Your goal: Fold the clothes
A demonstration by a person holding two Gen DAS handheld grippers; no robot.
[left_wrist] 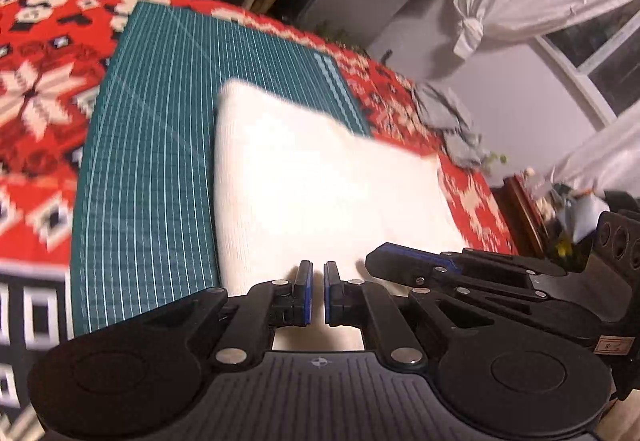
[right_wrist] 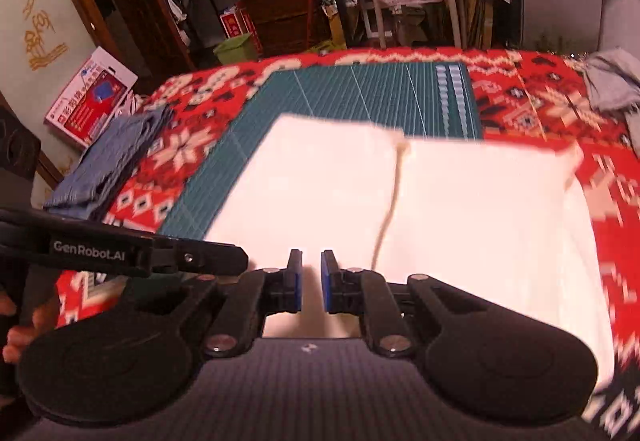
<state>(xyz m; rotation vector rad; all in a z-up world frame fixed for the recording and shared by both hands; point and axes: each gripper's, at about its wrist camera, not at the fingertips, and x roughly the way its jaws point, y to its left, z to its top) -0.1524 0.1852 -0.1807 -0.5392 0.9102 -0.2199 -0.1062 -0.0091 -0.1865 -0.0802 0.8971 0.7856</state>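
White folded cloth garment (right_wrist: 420,209) lies on green gridded cutting mat (left_wrist: 152,145), right part overhanging onto red patterned blanket (right_wrist: 560,113). Left gripper (left_wrist: 317,293) and right gripper (right_wrist: 311,281) both at near edge, jaws narrow, nothing visibly pinched. Step judged: between folds. Next: grasp near edge, fold toward far mat edge. Mat left side free; blue folded garment (right_wrist: 108,161) at blanket's left edge, grey crumpled cloth (left_wrist: 452,121) at far right.
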